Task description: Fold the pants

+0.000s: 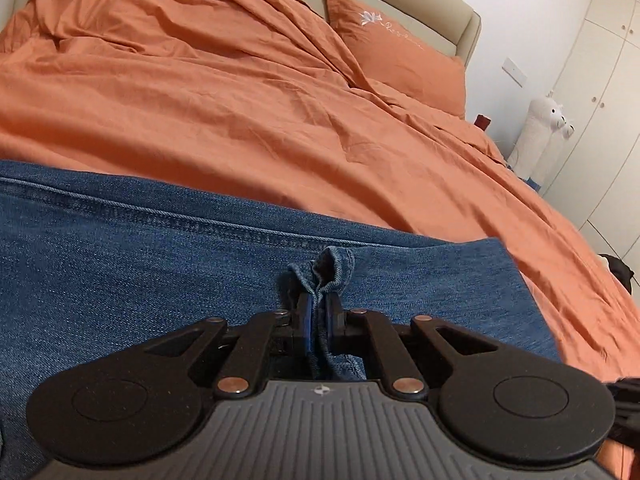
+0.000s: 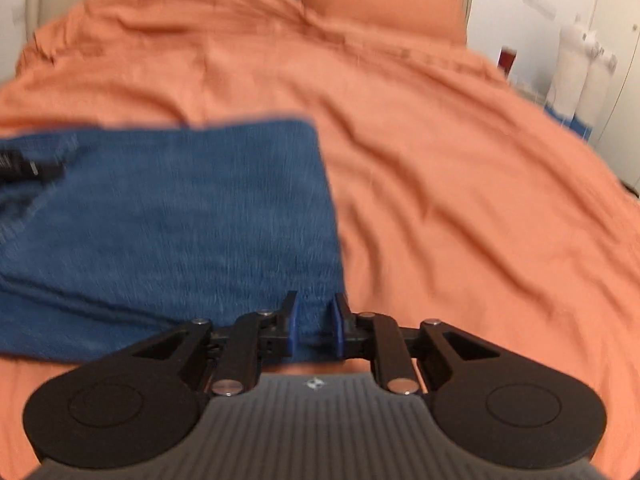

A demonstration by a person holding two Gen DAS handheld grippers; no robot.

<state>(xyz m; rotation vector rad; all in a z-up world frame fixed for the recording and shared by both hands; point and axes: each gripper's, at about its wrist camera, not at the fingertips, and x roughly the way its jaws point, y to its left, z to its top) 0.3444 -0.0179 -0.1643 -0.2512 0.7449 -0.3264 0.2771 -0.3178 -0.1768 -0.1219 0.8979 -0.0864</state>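
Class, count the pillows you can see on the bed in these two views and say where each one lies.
1. The orange pillow leans against the headboard at the bed's far right corner. The bunched duvet could hide another on the left.

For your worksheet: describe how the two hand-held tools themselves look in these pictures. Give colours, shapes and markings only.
The left tool and right tool look alike: matte black linkage arms ending in round discs, joined by silver rivets. The fingers carry blue pads on their inner faces. Behind them sits a grey ribbed body bearing a small white emblem. No cables or sleeves show.
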